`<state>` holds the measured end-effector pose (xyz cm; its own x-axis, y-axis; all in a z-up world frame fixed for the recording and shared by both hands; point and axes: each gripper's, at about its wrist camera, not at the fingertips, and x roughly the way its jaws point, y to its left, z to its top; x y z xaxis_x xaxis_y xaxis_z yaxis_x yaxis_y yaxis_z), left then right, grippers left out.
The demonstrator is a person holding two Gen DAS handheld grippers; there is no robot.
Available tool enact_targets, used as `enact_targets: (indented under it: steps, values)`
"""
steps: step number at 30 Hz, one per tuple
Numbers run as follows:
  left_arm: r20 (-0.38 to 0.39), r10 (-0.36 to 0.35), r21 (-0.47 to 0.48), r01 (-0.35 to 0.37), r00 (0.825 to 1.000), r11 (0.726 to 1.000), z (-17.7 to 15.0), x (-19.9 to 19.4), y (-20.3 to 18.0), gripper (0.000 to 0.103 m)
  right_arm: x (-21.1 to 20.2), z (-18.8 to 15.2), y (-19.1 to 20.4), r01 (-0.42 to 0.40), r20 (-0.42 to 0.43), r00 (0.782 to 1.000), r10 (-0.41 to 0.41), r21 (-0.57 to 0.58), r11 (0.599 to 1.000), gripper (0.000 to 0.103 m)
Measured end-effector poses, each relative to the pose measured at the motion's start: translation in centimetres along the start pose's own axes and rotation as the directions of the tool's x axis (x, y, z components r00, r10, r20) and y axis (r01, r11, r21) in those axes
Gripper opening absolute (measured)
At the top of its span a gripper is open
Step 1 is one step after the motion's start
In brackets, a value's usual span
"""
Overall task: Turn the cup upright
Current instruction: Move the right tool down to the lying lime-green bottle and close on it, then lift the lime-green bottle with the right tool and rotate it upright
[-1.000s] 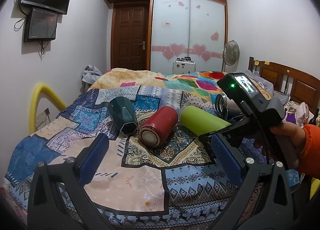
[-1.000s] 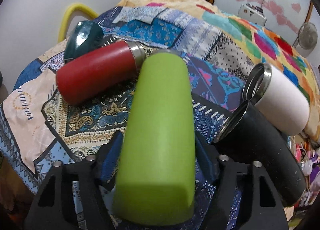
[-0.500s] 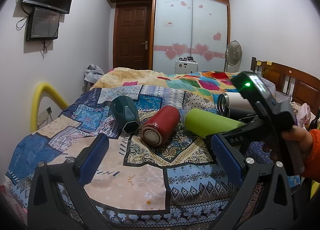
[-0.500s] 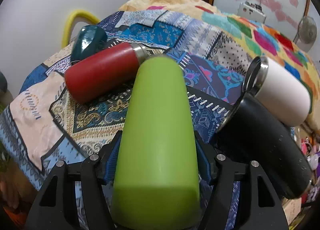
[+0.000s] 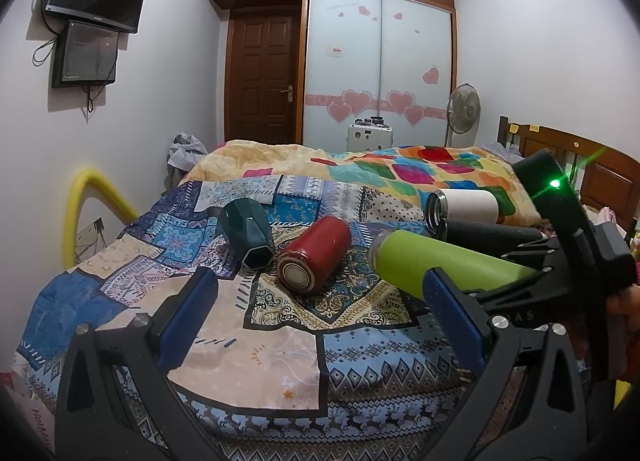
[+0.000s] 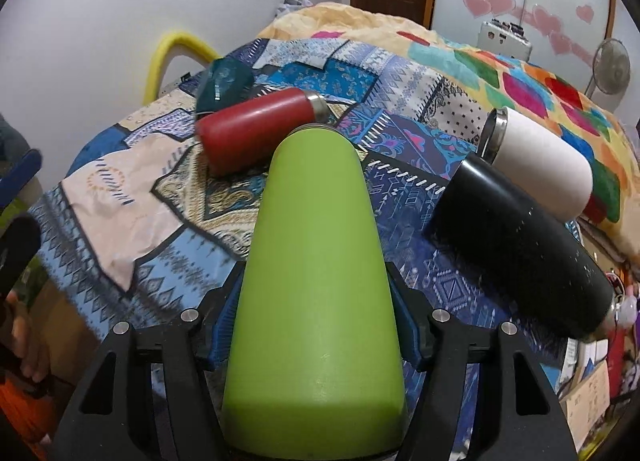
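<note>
My right gripper [image 6: 316, 325] is shut on a lime green cup [image 6: 316, 261], which lies horizontal and is lifted off the bedspread, mouth pointing away. In the left wrist view the green cup [image 5: 440, 261] hangs above the bed at the right, held by the right gripper [image 5: 536, 277]. My left gripper [image 5: 320, 309] is open and empty, low over the front of the bed. A red cup [image 5: 316, 257], a dark teal cup [image 5: 246, 233], a white cup [image 5: 464, 205] and a black cup [image 5: 488, 232] lie on their sides on the bed.
The patterned bedspread [image 5: 280, 345] covers the bed, with a colourful quilt [image 5: 400, 169] behind. A yellow padded rail [image 5: 76, 217] stands at the left edge. A wooden headboard [image 5: 600, 177] is at the right. A fan [image 5: 464, 109] and wardrobe stand at the back.
The right gripper has raised the green cup off the bed and tilted it level. The left gripper drew back slightly; the other cups have not moved.
</note>
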<state>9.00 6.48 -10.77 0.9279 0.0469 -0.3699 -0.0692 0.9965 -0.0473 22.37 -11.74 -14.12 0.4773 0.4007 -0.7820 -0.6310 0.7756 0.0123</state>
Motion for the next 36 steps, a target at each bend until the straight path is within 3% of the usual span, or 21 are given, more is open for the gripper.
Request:
enact_targets:
  steps: [7, 26, 33, 36]
  values:
    - [-0.015, -0.012, 0.006, 0.012, 1.000, 1.000, -0.2, -0.7, -0.7, 0.103, -0.4, -1.4, 1.5, -0.039, 0.040, 0.998, 0.039, 0.002, 0.999, 0.061]
    - [-0.092, 0.021, 0.008, -0.020, 0.996, 1.000, -1.3, 1.4, -0.6, 0.103, 2.4, -2.1, 2.8, -0.038, 0.014, 0.999, 0.039, -0.031, 0.999, 0.062]
    - [-0.108, 0.020, 0.016, -0.019, 0.994, 1.000, -0.9, 1.9, -1.2, 0.103, 0.9, -2.3, 3.2, -0.019, 0.068, 0.997, 0.023, -0.057, 0.998, 0.062]
    - [-0.114, 0.026, 0.012, -0.025, 0.993, 1.000, -0.4, 2.0, -1.3, 0.103, -0.2, -2.6, 3.1, -0.046, 0.086, 0.995, 0.050, -0.052, 0.998, 0.064]
